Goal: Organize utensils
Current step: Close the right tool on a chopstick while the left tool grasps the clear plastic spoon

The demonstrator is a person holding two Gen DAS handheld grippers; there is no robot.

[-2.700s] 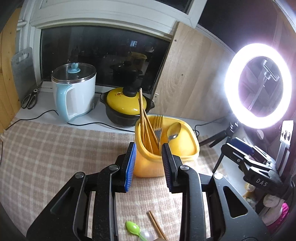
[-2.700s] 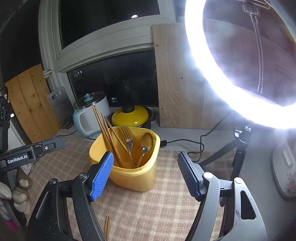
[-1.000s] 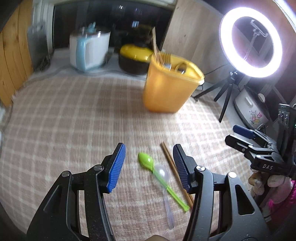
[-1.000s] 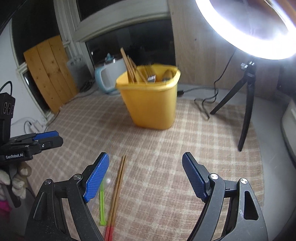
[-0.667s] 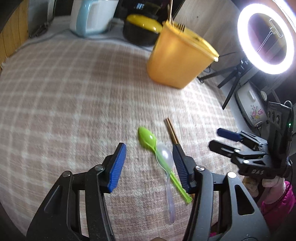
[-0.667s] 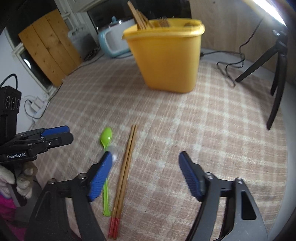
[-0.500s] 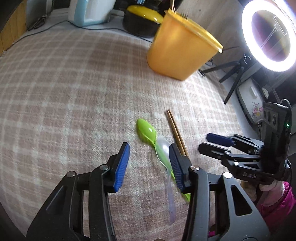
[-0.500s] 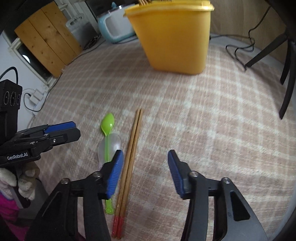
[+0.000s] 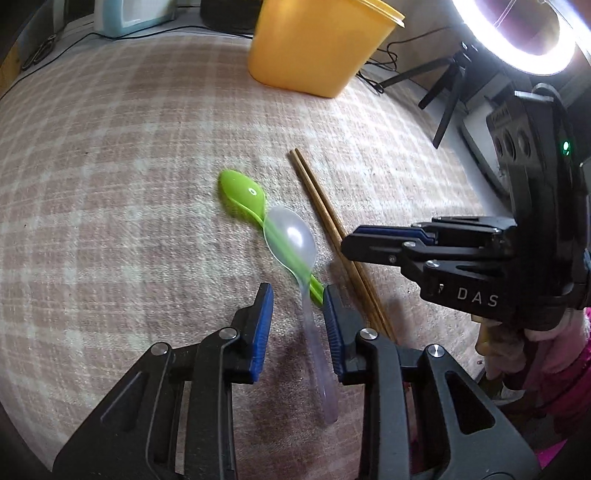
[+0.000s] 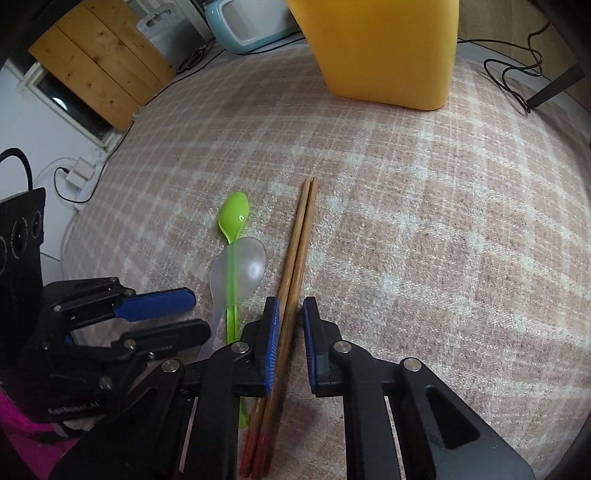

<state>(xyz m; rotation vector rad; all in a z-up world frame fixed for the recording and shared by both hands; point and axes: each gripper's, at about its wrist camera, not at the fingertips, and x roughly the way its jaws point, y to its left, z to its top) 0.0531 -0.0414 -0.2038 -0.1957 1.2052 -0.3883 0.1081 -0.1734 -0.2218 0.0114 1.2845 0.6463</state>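
Note:
On the checked cloth lies a clear plastic spoon [image 9: 291,236] [image 10: 243,269] across a green spoon [image 9: 242,194] [image 10: 233,216], with a pair of wooden chopsticks [image 9: 325,218] [image 10: 299,240] beside them. My left gripper [image 9: 297,325] [image 10: 184,317] straddles the clear spoon's handle, jaws closing, gaps on both sides. My right gripper [image 10: 290,338] [image 9: 369,240] straddles the chopsticks, jaws closing; the left pad is at the wood and a slit shows at the right pad. The yellow utensil bin [image 9: 317,48] [image 10: 388,55] stands farther back.
A ring light [image 9: 517,37] on a tripod [image 9: 443,85] stands right of the bin, its cable [image 10: 517,85] trailing on the cloth. A pale blue kettle [image 9: 125,18] [image 10: 251,26] and scissors [image 9: 40,51] sit at the back. Wooden boards [image 10: 96,62] lean at the left.
Both grippers have sunk toward the cloth and tipped downward. Their jaws have narrowed, the left around the clear spoon's handle, the right around the chopsticks.

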